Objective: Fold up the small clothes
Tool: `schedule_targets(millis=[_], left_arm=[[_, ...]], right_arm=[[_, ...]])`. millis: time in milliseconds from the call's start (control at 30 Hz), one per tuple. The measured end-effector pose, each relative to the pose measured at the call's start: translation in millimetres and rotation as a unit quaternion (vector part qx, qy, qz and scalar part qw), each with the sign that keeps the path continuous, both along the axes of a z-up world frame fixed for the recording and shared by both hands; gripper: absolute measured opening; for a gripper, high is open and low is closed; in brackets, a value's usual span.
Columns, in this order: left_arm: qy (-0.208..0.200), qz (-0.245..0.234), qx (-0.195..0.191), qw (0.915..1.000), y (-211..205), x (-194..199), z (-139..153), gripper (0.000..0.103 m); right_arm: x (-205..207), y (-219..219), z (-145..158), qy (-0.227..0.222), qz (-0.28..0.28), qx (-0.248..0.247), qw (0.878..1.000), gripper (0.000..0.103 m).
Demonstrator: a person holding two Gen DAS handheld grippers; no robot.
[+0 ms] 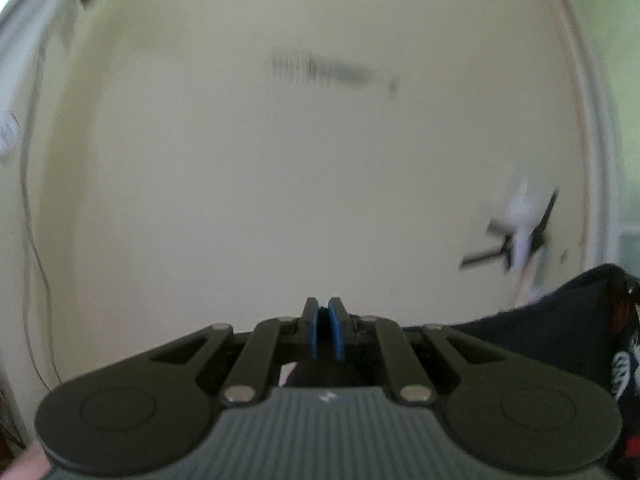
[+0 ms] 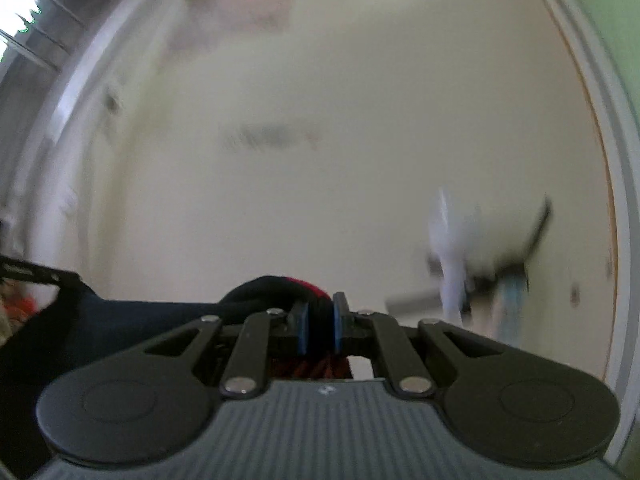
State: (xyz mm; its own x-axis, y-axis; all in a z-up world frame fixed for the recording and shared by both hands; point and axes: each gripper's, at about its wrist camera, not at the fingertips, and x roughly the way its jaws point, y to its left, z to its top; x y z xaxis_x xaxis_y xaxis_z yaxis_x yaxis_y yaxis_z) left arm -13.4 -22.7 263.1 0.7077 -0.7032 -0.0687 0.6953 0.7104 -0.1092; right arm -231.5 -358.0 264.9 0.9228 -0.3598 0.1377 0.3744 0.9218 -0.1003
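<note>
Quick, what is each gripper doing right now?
Left gripper: closed, pads nearly touching; holding anything cannot be told.
Right gripper: closed on the dark garment.

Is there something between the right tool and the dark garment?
Nothing visible. The right tool already pinches a bunched fold of the dark garment between its blue pads; the cloth sits directly in the grip.

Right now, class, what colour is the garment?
Dark navy garment with red trim, clearest in the right wrist view.
</note>
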Motion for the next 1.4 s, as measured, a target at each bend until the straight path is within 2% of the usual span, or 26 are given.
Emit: schedule_targets(millis=[67,100,133,167,200,300,367,433,467,533,600,733,767,800,833,867,933,1000,1033,1100,1133,1200,1267,1333,1367,1400], left_arm=[[0.023,-0.001,0.045,0.9987,-51,33,-29,0.011],[0.039,0.001,0.08,0.996,-77,48,-47,0.012],[0.06,0.013,0.116,0.9913,-97,62,-67,0.012],[0.086,0.025,0.151,0.9845,-110,75,-88,0.012],[0.11,0.028,0.168,0.9793,-112,84,-104,0.012],[0.147,0.019,0.169,0.9744,-74,96,-139,0.012],[0.163,0.018,0.169,0.9719,-37,92,-155,0.028],[0.178,0.008,0.166,0.9699,0,83,-168,0.051],[0.18,0.008,0.172,0.9686,13,73,-175,0.056],[0.178,0.017,0.196,0.9643,27,62,-183,0.09],[0.187,0.011,0.213,0.9589,40,51,-197,0.1],[0.236,-0.029,0.232,0.9431,25,42,-228,0.099],[0.235,-0.026,0.24,0.9414,18,39,-232,0.094],[0.231,-0.012,0.251,0.94,7,43,-238,0.063],[0.23,0.004,0.262,0.9372,2,43,-243,0.024],[0.239,0.014,0.263,0.9346,-2,51,-247,0.016],[0.249,0.036,0.227,0.9408,2,71,-246,0.013],[0.237,0.104,0.194,0.9463,12,97,-235,0.013],[0.243,0.123,0.163,0.9483,23,114,-228,0.013],[0.296,0.139,0.089,0.9409,48,152,-216,0.012],[0.301,0.157,0.07,0.9381,57,163,-210,0.012],[0.271,0.202,0.064,0.9389,66,177,-200,0.013],[0.294,0.2,0.066,0.9323,66,191,-205,0.016],[0.322,0.184,0.087,0.9245,59,193,-218,0.025],[0.319,0.183,0.101,0.9244,57,187,-222,0.029],[0.309,0.187,0.114,0.9257,57,177,-225,0.04]], right_arm=[[49,-35,-38,0.047,-0.051,0.039,0.997,0.001],[74,-52,-61,0.086,-0.08,0.06,0.991,0.02],[96,-72,-87,0.134,-0.109,0.085,0.981,0.044],[105,-87,-114,0.161,-0.139,0.107,0.971,0.046],[106,-96,-135,0.174,-0.15,0.13,0.964,0.044],[87,-104,-180,0.189,-0.082,0.212,0.955,0.043],[76,-95,-195,0.191,-0.044,0.234,0.952,0.043],[76,-78,-201,0.202,-0.001,0.227,0.953,0.046],[77,-67,-201,0.207,0.014,0.217,0.954,0.048],[77,-49,-205,0.212,0.038,0.193,0.957,0.053],[74,-36,-211,0.215,0.053,0.181,0.958,0.053],[70,-23,-225,0.226,0.054,0.179,0.956,0.054],[68,-27,-226,0.228,0.051,0.184,0.955,0.054],[63,-27,-229,0.228,0.046,0.19,0.954,0.054],[61,-29,-230,0.228,0.041,0.196,0.953,0.054],[56,-32,-230,0.227,0.035,0.2,0.952,0.054],[44,-35,-232,0.226,0.02,0.206,0.952,0.054],[31,-40,-234,0.224,0.004,0.213,0.951,0.054],[26,-42,-235,0.223,-0.003,0.217,0.95,0.054],[15,-45,-236,0.221,-0.015,0.225,0.949,0.054],[10,-46,-237,0.219,-0.019,0.228,0.949,0.054],[3,-47,-240,0.216,-0.025,0.234,0.948,0.054],[-1,-48,-246,0.22,-0.028,0.242,0.945,0.054],[-2,-48,-254,0.228,-0.031,0.251,0.94,0.054],[-3,-48,-258,0.231,-0.031,0.256,0.938,0.054],[-4,-48,-261,0.233,-0.031,0.259,0.937,0.054]])
